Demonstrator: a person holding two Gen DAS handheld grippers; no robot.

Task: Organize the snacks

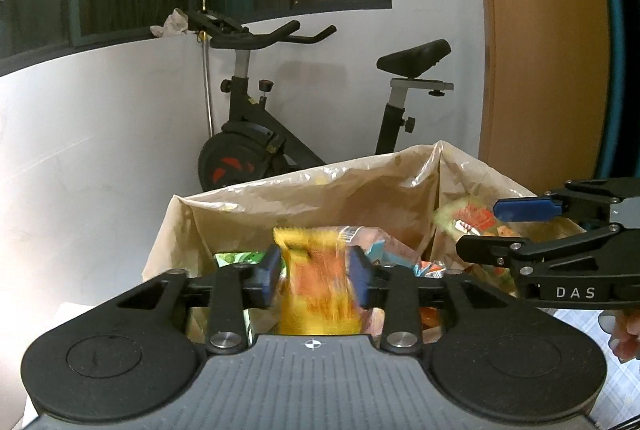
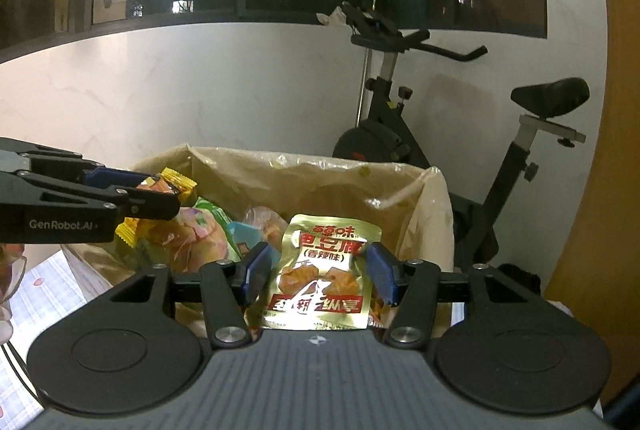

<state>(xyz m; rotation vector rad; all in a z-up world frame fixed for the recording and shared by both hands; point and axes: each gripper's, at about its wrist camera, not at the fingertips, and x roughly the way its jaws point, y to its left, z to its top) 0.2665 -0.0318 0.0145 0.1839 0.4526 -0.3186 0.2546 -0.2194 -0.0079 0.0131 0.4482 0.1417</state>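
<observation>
A tan plastic bag point(image 1: 304, 190) stands open and holds several snack packets; it also shows in the right wrist view point(image 2: 304, 170). My left gripper point(image 1: 316, 272) is shut on a yellow and orange snack packet point(image 1: 316, 290), blurred, over the bag's near rim. In the right wrist view the left gripper point(image 2: 160, 196) comes in from the left with that yellow packet point(image 2: 176, 186). My right gripper point(image 2: 316, 274) is shut on a gold packet point(image 2: 320, 274) with red lettering, above the bag. It shows at the right in the left wrist view point(image 1: 484, 226).
A black exercise bike point(image 1: 280, 134) stands against the white wall behind the bag, also seen in the right wrist view point(image 2: 460, 150). A dark window runs above. A wooden panel point(image 1: 540, 50) is at the right. A patterned cloth point(image 2: 52, 278) covers the surface under the bag.
</observation>
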